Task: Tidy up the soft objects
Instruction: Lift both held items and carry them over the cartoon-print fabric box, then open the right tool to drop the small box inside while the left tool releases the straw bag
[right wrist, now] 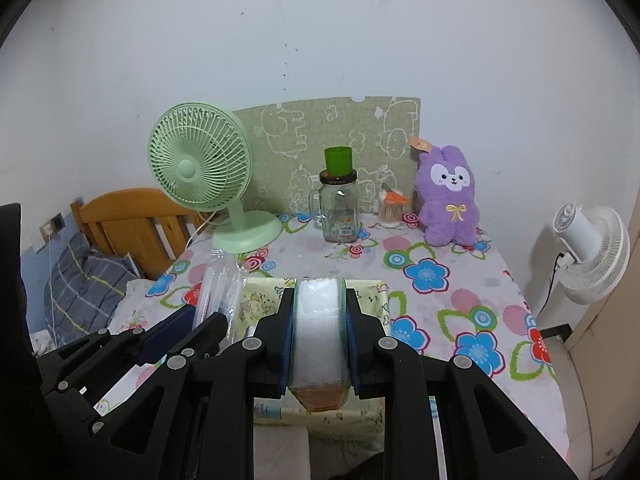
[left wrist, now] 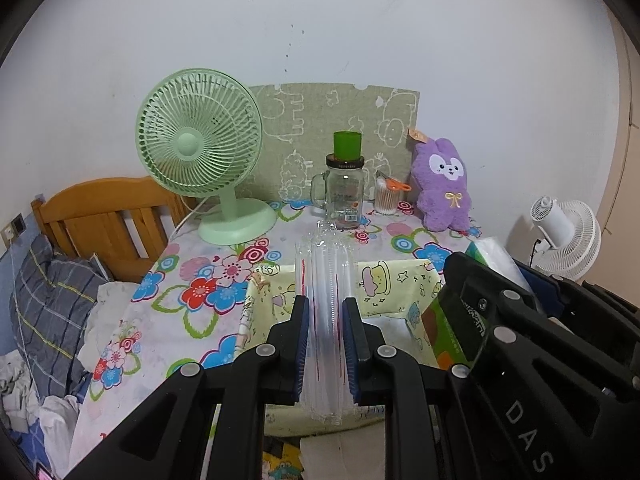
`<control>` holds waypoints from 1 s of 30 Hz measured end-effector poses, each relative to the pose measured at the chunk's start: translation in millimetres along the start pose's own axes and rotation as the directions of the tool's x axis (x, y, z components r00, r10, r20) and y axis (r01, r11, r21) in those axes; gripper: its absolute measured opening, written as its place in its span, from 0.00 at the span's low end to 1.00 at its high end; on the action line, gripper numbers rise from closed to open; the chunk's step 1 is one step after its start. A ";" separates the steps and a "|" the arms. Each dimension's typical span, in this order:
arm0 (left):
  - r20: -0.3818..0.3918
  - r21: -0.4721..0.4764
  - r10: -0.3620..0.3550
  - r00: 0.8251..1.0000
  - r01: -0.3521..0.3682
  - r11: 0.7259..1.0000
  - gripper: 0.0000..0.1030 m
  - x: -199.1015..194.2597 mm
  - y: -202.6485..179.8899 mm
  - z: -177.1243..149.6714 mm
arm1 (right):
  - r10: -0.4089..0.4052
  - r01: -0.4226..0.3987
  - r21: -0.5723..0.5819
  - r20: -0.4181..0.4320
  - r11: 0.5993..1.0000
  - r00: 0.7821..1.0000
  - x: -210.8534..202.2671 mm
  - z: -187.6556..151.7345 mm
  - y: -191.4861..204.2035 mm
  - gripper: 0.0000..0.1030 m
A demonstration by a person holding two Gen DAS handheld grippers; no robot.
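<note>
A: What is held in the left claw [left wrist: 326, 344]?
B: A clear pack of straws [left wrist: 326, 280] is clamped between its blue pads, standing up and leaning away, above the yellow fabric bin [left wrist: 384, 284].

A: And the right claw [right wrist: 320, 340]?
B: A tissue pack [right wrist: 318, 336] is pinched there, its white plastic bulging between the pads and an orange end showing below. It is held over the same bin [right wrist: 260, 300], at the near edge of the desk [right wrist: 460, 280].

A: Are the two claws seen together?
B: Yes. From the left wrist, the right claw [left wrist: 472, 304] is seen close on the right with its green-and-orange pack [left wrist: 448, 332]. From the right wrist, the left claw [right wrist: 188, 324] and the straws [right wrist: 218, 292] are seen close on the left.

A: What is set at the back of the desk?
B: A green fan [right wrist: 200, 172], a glass jar [right wrist: 338, 212] topped by a green cup [right wrist: 338, 162], a tub of cotton swabs [right wrist: 390, 210] and a purple plush [right wrist: 448, 204] are lined up along a patterned board [right wrist: 328, 136].
</note>
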State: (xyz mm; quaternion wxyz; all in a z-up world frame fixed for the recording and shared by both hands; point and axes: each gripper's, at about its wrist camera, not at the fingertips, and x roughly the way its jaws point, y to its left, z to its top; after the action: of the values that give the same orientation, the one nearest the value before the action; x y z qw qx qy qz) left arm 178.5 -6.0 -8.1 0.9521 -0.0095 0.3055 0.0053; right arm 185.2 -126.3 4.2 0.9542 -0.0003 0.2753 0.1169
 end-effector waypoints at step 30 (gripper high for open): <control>-0.167 -0.017 -0.024 0.986 0.022 1.000 0.41 103.7 10.2 -6.2 | -0.021 0.025 0.020 -0.149 1.000 0.989 107.0 -7.8 -10.9 0.25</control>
State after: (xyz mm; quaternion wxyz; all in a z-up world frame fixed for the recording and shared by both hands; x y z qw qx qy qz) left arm 259.1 4.4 -73.7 0.9231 -0.0205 0.3839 -0.0043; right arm 271.3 -113.5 -59.3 0.9323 -0.0019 0.3468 0.1026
